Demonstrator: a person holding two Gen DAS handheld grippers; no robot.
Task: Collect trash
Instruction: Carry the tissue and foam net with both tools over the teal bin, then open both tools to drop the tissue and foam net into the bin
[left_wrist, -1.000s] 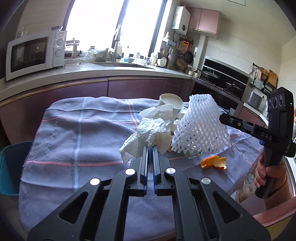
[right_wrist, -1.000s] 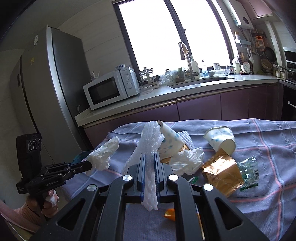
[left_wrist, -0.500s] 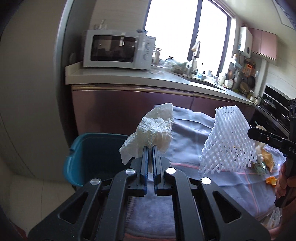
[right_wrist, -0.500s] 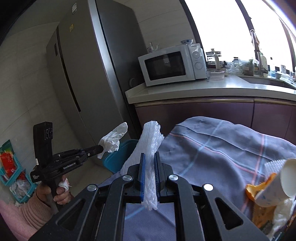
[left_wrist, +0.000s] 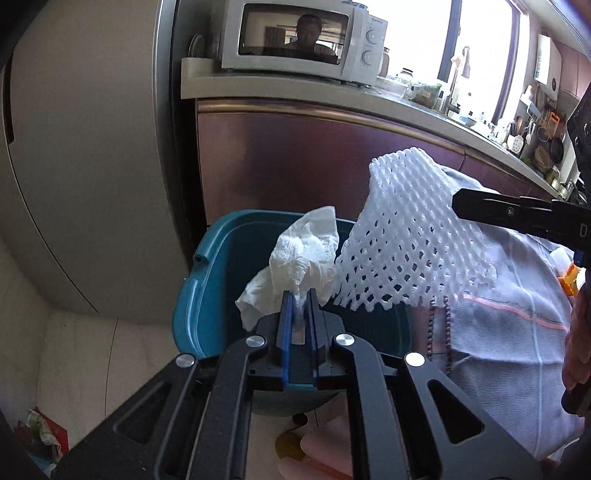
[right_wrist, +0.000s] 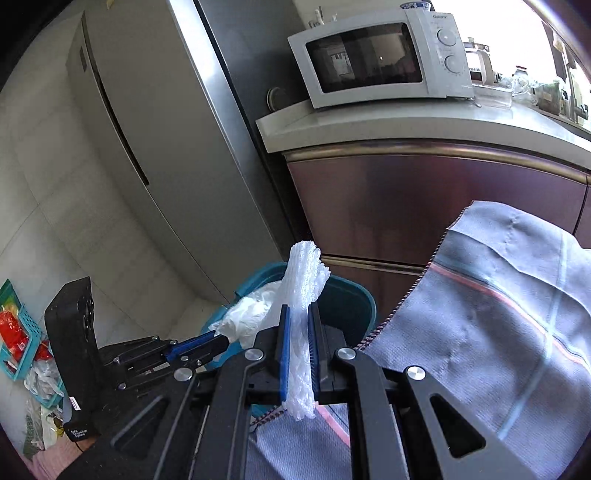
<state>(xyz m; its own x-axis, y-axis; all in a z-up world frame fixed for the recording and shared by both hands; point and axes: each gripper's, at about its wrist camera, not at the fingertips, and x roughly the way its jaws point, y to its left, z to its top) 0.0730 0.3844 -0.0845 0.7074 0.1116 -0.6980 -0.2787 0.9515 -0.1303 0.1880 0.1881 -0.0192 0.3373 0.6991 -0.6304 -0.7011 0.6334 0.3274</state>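
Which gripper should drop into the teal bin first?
Left. The left gripper holds its crumpled tissue over the teal bin; the right gripper's foam net hangs mostly over the tablecloth edge.

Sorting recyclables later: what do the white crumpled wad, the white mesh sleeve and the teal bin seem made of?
Crumpled white wad: probably tissue paper, matte, soft creases. White mesh sleeve: likely foam plastic netting, puffy diamond lattice. Teal bin: apparently moulded plastic, smooth, slight sheen.
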